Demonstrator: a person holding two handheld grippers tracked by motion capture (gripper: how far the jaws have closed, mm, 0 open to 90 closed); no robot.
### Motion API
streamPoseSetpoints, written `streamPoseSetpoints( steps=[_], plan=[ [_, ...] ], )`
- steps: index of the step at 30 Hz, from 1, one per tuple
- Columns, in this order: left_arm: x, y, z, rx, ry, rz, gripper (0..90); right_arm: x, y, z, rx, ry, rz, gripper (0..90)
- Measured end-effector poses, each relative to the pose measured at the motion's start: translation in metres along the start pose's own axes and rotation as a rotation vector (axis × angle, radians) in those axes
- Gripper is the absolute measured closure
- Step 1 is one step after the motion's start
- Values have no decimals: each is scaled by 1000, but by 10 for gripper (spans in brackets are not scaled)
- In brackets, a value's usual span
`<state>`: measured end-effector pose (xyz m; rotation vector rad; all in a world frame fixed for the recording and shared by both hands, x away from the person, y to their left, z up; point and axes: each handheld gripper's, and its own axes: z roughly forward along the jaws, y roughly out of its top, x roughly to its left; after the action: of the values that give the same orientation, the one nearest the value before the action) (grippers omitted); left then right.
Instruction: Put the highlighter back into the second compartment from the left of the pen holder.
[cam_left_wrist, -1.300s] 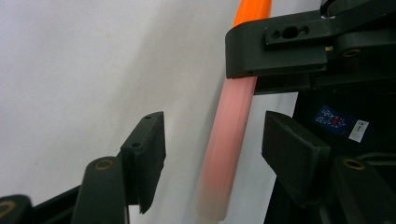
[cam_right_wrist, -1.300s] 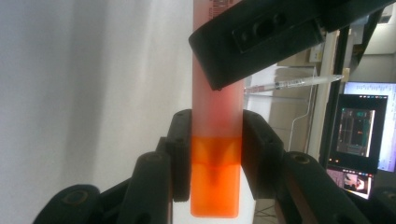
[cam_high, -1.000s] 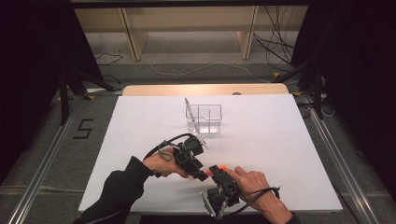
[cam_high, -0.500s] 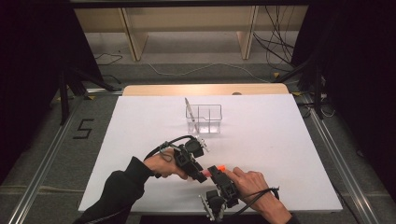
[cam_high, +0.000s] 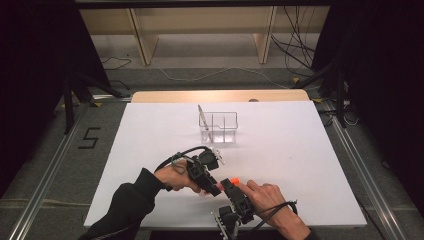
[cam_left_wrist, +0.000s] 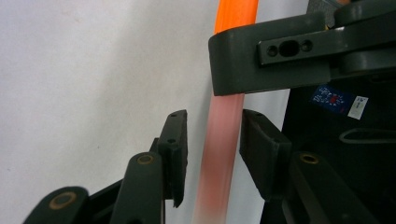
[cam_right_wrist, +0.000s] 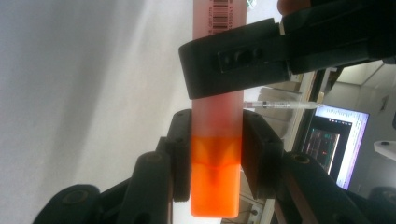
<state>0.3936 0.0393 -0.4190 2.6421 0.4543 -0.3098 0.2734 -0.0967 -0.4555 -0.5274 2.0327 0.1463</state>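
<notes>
A frosted pink tube (cam_right_wrist: 217, 107) with an orange cap (cam_right_wrist: 215, 186) and a barcode label lies level just above the white table (cam_high: 300, 150) near its front edge. My right gripper (cam_right_wrist: 216, 135) is shut on the tube where the cap begins; in the high view this gripper (cam_high: 234, 192) points away from the person, the cap (cam_high: 231, 181) showing at its tip. My left gripper (cam_left_wrist: 212, 135) is open, and the tube body (cam_left_wrist: 224, 140) runs between its jaws, close to one jaw with a gap at the other. From above, the left gripper (cam_high: 214, 187) meets the right one.
A clear compartment rack (cam_high: 218, 127) stands at mid-table with a thin pipette-like stick (cam_high: 202, 119) leaning in its left end. A wooden strip (cam_high: 220, 96) edges the far side. Metal rails run along both sides of the table.
Both hands stay close together near the front edge. The left gripper has edged slightly toward the right one. Nothing else has moved.
</notes>
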Motion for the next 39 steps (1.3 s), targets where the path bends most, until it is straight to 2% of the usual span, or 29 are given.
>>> streamPoseSetpoints(
  steps=[3,10,18,21,25,28,30,32,34,36,38,39],
  plan=[
    [-1,0,2,-5,-7,-8,637,0,0,0,6,6,-6,674],
    [-1,0,1,1,-17,14,700,1,1,0,-2,-1,-31,674],
    [-1,-1,1,-8,-50,14,747,2,1,0,-11,-10,-50,671],
    [0,-1,0,-7,-55,23,760,0,0,-1,-7,7,-20,660],
    [2,-3,-2,-17,-52,17,762,-2,-3,-2,11,15,-10,529],
    [4,-5,-6,-45,-44,-7,762,-5,-7,-5,2,7,46,445],
    [8,-6,-10,-52,-35,-12,762,-9,-10,-8,-17,-13,88,427],
    [12,-8,-13,-79,-24,-41,762,-11,-13,-11,-26,-44,132,401],
    [15,-10,-17,-100,-1,-43,762,-15,-17,-13,-42,-54,195,378],
    [18,-11,-22,-137,17,-69,762,-19,-22,-15,-58,-86,275,367],
    [21,-12,-27,-187,58,-95,762,-22,-27,-17,-64,-104,348,351],
    [22,-12,-28,-211,69,-113,762,-23,-29,-18,-73,-109,403,345]
  ],
)
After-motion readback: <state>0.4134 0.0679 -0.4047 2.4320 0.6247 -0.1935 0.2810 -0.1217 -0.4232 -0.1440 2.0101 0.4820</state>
